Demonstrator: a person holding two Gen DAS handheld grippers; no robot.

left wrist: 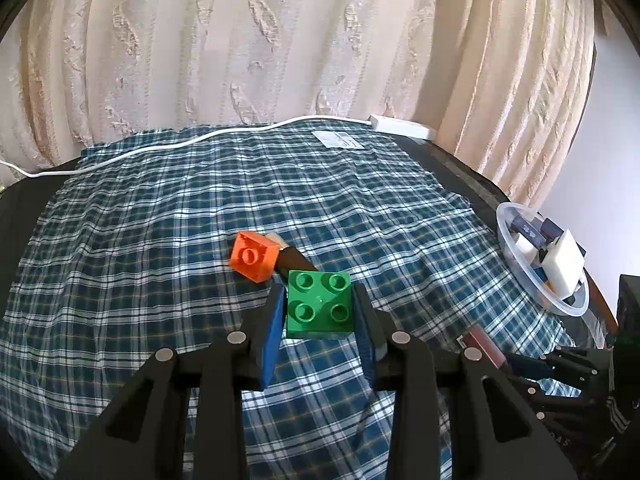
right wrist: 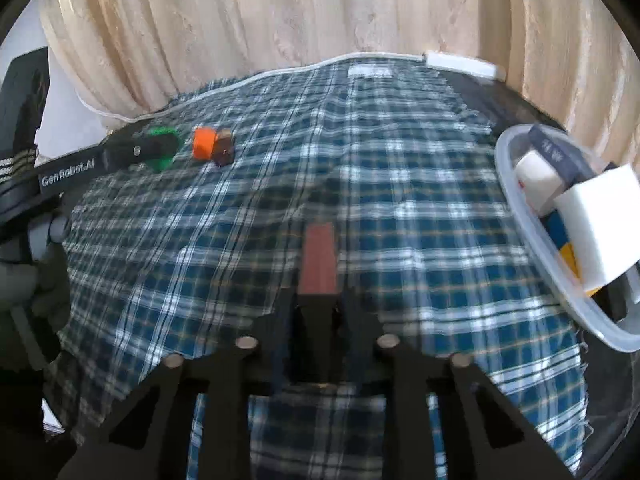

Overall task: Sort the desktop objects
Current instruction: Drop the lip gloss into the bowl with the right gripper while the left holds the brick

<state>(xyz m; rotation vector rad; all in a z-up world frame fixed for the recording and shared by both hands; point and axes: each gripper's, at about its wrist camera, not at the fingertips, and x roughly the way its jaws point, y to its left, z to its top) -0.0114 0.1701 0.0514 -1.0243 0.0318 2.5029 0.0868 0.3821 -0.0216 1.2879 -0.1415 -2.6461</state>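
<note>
Left gripper [left wrist: 319, 312]: squeezes the green block [left wrist: 319, 305] between its two blue pads.
Orange block [left wrist: 254, 255]: tipped on the checked cloth [left wrist: 160, 240], just past the left gripper's tips, touching a small brown piece [left wrist: 297, 259].
Right gripper [right wrist: 318, 300]: pinches a long red-brown bar [right wrist: 319, 264] that points straight ahead.
Clear bowl [right wrist: 520, 216]: to the right of the right gripper, full of small boxes.
White cable [left wrist: 160, 150]: along the cloth's far edge.
</note>
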